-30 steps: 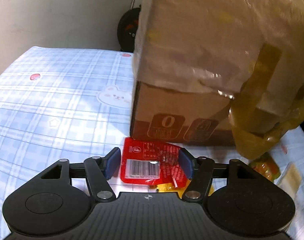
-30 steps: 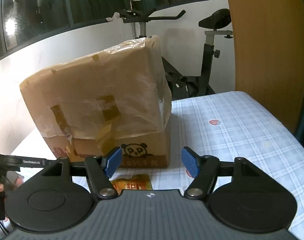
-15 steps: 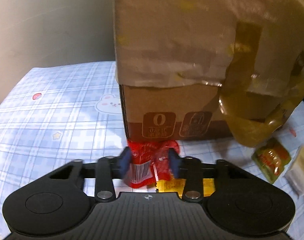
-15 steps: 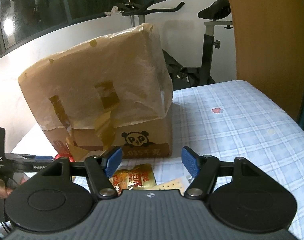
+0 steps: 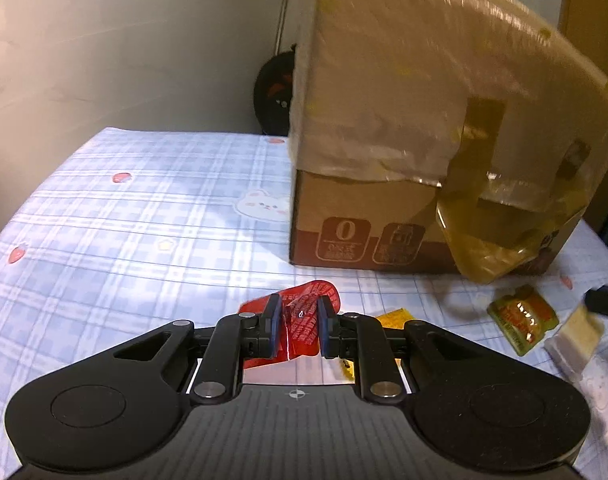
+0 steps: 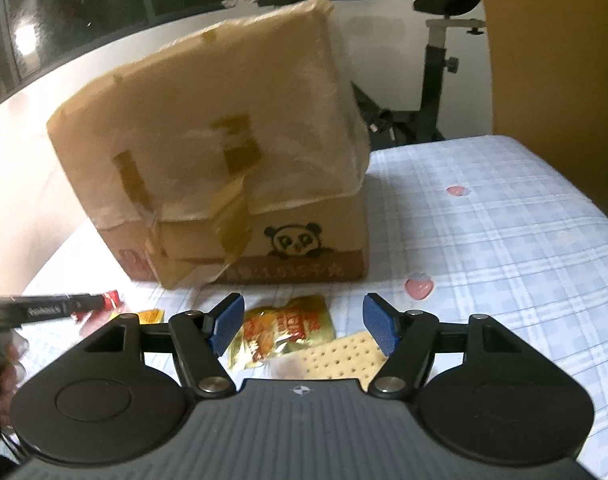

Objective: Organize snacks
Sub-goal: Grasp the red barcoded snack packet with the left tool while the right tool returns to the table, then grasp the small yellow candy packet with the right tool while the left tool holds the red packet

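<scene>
Left gripper: low centre of the left view, jaws drawn close together and pinching the red packet, which is crumpled between the blue pads.
Red packet: held just in front of the box, lower centre of the left view; whether it touches the cloth cannot be told. In the right view a red end shows at the far left by the other gripper's black bar.
Right gripper: low centre of the right view, jaws spread wide with nothing between the pads; it hovers over the yellow packet and the cracker.
Yellow packet: flat on the cloth, lower centre of the right view, touching the cracker on its right; lower right in the left view.
Cracker: pale, dotted, partly hidden by the gripper body; at the right edge in the left view.
Small yellow sachet: on the cloth just right of the red packet, partly behind the left gripper; lower left in the right view.
Box: large cardboard, film-wrapped and taped, fills the upper middle of both views; panda print on its lower right face in the right view.
Cloth: blue plaid, covers the surface.
Exercise bike: upper right of the right view, behind the box.
</scene>
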`<move>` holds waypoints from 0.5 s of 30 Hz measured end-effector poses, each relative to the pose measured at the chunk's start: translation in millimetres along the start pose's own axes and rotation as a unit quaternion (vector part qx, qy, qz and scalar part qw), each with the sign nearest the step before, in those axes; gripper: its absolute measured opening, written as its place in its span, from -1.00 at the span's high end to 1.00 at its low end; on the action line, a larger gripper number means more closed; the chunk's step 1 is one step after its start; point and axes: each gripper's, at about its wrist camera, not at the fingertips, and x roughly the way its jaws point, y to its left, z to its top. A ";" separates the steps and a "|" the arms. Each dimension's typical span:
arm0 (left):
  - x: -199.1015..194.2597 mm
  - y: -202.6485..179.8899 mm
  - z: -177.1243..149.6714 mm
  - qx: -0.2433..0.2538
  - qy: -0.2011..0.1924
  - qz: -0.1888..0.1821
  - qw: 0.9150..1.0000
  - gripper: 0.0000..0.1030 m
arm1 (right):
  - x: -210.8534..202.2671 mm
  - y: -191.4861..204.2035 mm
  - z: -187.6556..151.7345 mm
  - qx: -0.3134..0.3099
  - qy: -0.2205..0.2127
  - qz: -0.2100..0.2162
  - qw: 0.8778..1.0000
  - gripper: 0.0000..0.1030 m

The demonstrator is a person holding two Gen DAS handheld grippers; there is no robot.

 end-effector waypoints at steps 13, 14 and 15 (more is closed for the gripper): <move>-30.6 31.1 -15.2 -0.032 -0.018 0.008 0.999 0.62 | 70.3 105.3 -5.2 -0.232 0.069 0.130 0.962 -0.33; -30.1 33.5 -15.1 -0.036 -0.019 0.008 0.999 0.62 | 76.5 113.2 -5.8 -0.258 0.072 0.136 0.954 -0.33; -31.4 35.9 -15.3 -0.040 -0.021 0.009 0.999 0.62 | 83.5 122.1 -5.8 -0.287 0.077 0.144 0.944 -0.33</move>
